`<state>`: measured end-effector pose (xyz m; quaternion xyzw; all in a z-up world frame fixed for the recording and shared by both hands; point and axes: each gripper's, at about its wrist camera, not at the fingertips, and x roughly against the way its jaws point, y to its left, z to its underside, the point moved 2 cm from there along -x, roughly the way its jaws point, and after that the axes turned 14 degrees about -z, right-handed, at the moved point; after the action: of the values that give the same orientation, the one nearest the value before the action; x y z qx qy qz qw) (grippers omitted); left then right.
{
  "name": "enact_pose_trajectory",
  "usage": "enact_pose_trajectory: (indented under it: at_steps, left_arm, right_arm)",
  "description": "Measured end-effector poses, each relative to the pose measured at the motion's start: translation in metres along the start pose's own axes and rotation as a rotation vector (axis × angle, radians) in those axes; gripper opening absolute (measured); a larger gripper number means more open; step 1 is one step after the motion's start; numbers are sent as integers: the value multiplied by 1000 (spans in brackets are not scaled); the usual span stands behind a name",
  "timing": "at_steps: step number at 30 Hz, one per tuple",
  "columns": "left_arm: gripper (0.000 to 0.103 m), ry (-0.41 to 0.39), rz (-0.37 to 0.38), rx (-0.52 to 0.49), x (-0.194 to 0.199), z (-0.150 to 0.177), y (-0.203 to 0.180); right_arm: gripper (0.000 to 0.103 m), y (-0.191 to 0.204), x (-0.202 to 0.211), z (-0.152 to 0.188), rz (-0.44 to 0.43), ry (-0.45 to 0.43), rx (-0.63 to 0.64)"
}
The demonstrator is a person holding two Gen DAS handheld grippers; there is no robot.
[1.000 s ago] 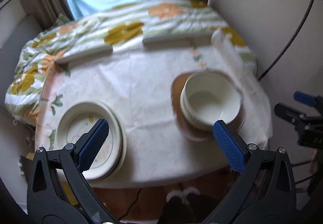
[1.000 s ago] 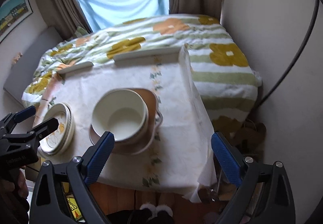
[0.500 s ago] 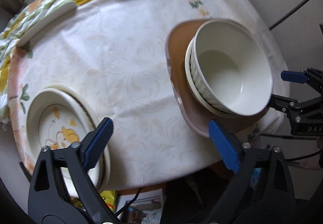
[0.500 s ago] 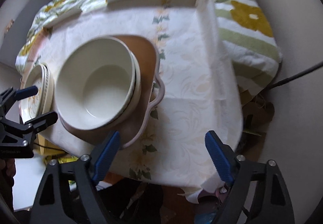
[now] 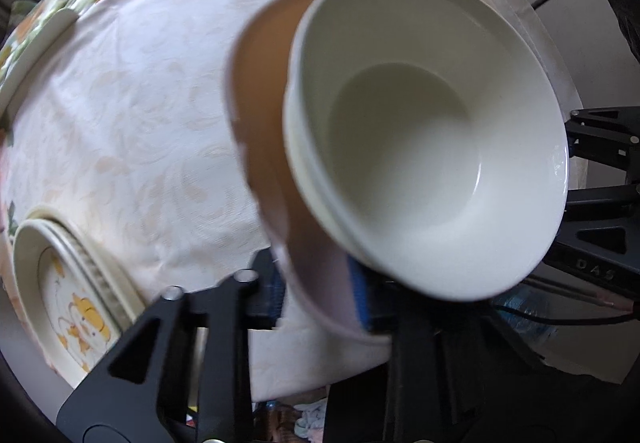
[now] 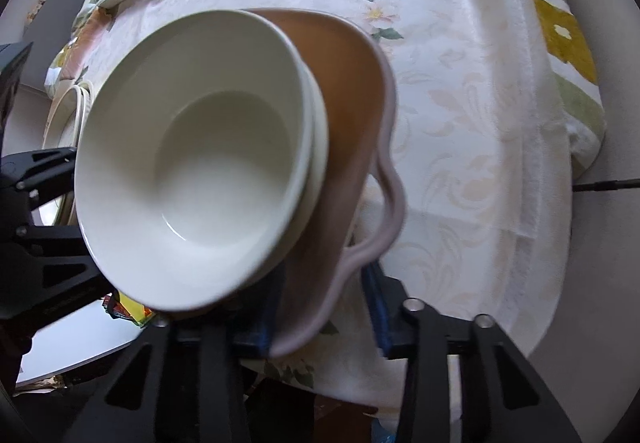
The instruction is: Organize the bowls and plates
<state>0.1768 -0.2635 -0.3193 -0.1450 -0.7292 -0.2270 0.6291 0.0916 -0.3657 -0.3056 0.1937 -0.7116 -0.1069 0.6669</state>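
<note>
A brown dish [image 5: 264, 91] with a lilac rim and a side handle [image 6: 394, 203] sits near the table's front edge. White bowls [image 5: 420, 131] are stacked in it. My left gripper [image 5: 320, 293] points down at the dish's near rim. Its jaws are closing, and the blue pads press the rim from both sides. My right gripper [image 6: 320, 317] straddles the rim beside the handle with its jaws closing. The inner pad lies against the wall, and a sliver of cloth shows before the outer pad. A stack of yellow-patterned plates [image 5: 60, 283] lies to the left.
The table has a pale floral cloth [image 5: 140, 103] that hangs over the front edge [image 6: 400, 371]. Beyond it lies a green and yellow striped cover [image 6: 560, 43]. Clutter lies on the floor under the table edge. A dark cable [image 6: 604, 185] runs along the wall.
Both grippers have come down from above the table to the brown dish's near rim. Their jaws have narrowed from wide open to around that rim.
</note>
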Motion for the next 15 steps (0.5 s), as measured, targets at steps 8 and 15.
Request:
enact_pose_trajectory:
  at_steps: [8,15]
  left_arm:
    - [12,-55,-19,-17,4,0,-9]
    - [12,-81,-41,2,17,8,-16]
  right_arm:
    - [17,8,-3,6,1,-21,82]
    - [16,13,-1,8,23,-36,119]
